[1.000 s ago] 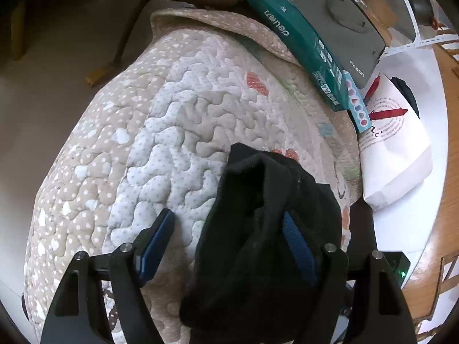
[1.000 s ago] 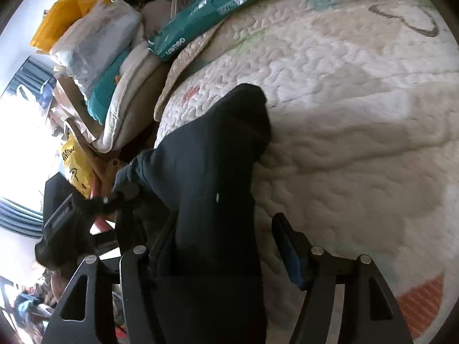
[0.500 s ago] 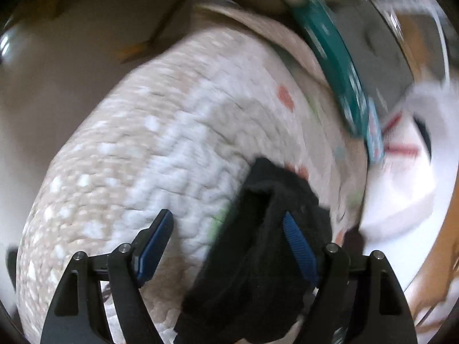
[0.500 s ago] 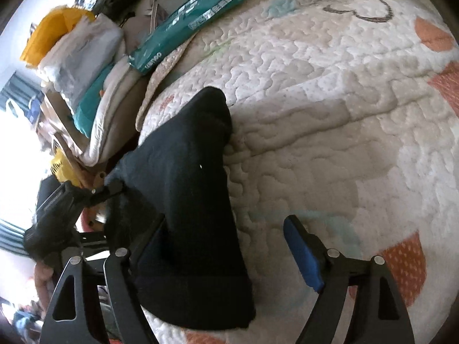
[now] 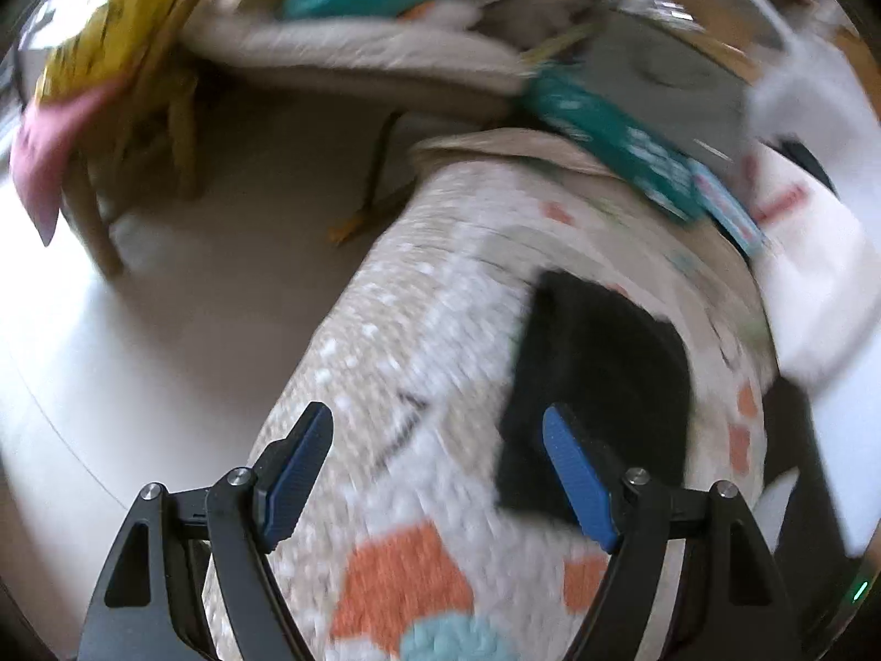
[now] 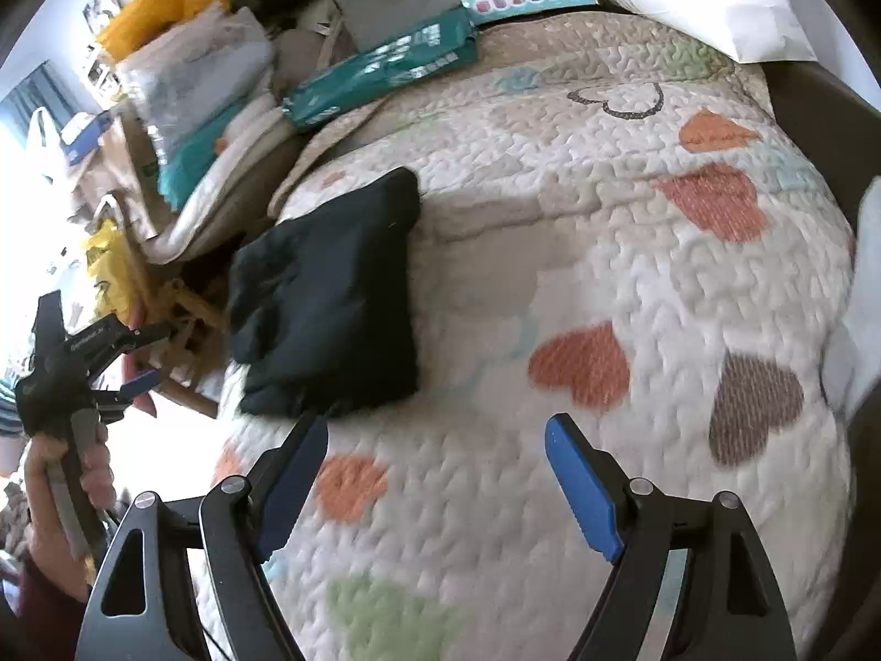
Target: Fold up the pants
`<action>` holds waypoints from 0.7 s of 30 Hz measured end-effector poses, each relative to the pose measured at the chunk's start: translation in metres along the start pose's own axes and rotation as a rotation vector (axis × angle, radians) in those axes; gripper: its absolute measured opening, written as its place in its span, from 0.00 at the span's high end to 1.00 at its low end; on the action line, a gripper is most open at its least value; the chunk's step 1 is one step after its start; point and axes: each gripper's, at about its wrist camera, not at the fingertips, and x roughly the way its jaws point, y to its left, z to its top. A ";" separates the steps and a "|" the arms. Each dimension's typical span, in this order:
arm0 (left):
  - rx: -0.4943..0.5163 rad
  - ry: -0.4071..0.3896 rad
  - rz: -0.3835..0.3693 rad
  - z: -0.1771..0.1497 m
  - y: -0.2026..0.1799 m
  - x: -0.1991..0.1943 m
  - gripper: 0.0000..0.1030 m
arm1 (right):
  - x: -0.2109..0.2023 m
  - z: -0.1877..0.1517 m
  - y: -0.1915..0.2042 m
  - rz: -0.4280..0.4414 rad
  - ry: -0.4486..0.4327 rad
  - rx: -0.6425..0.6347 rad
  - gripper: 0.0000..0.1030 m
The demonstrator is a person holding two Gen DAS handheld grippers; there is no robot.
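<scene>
Pants (image 6: 330,297), black and of a soft matte fabric, lie folded into a compact, roughly rectangular bundle on the quilted blanket (image 6: 578,253), near its edge on the side of the cluttered pile. We note the far corner comes to a blunt point, while the near edge looks thick and layered, with a rumpled bulge along the side toward the blanket's edge. From the left wrist view the same bundle (image 5: 600,363) reads as a dark flat block, though motion blur hides its surface detail.

We find the right gripper (image 6: 435,473) above the blanket with its blue-padded fingers spread wide and nothing between them; its left fingertip sits just beside the near edge of the bundle, and we cannot tell whether it touches. The left gripper (image 5: 438,468) likewise shows its fingers wide apart and empty, the right pad overlapping the bundle's near corner in view. In the right wrist view the left gripper (image 6: 118,355) appears off the blanket's edge, carried in the person's hand (image 6: 71,490).

The blanket carries heart patches in orange, brown and green. A teal package (image 6: 380,74) lies at its far edge.
</scene>
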 end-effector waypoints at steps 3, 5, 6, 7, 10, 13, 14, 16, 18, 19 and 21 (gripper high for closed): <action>0.075 -0.108 0.022 -0.038 -0.023 -0.026 0.24 | -0.014 -0.020 0.010 0.019 -0.015 -0.017 0.17; 0.094 -0.153 0.017 -0.054 -0.032 -0.033 0.22 | -0.021 -0.033 0.020 0.006 -0.037 -0.054 0.17; 0.100 -0.177 0.014 -0.062 -0.034 -0.035 0.20 | -0.023 -0.038 0.024 -0.006 -0.048 -0.071 0.17; 0.108 -0.199 0.010 -0.066 -0.035 -0.038 0.17 | -0.026 -0.043 0.030 -0.023 -0.067 -0.100 0.17; 0.151 -0.264 0.053 -0.073 -0.035 -0.046 0.12 | -0.029 -0.050 0.042 -0.063 -0.108 -0.148 0.17; 0.183 -0.269 0.036 -0.074 -0.037 -0.055 0.12 | -0.027 -0.054 0.054 -0.103 -0.147 -0.192 0.17; 0.188 -0.279 0.036 -0.076 -0.038 -0.058 0.12 | -0.025 -0.055 0.056 -0.120 -0.152 -0.198 0.17; 0.203 -0.317 0.051 -0.079 -0.040 -0.066 0.12 | -0.019 -0.055 0.056 -0.134 -0.149 -0.198 0.17; 0.232 -0.349 0.078 -0.083 -0.044 -0.072 0.12 | -0.013 -0.056 0.053 -0.133 -0.137 -0.180 0.17; 0.245 -0.370 0.096 -0.085 -0.046 -0.076 0.12 | -0.010 -0.056 0.050 -0.131 -0.128 -0.167 0.17; 0.258 -0.434 0.131 -0.092 -0.047 -0.087 0.08 | -0.007 -0.056 0.046 -0.131 -0.122 -0.151 0.17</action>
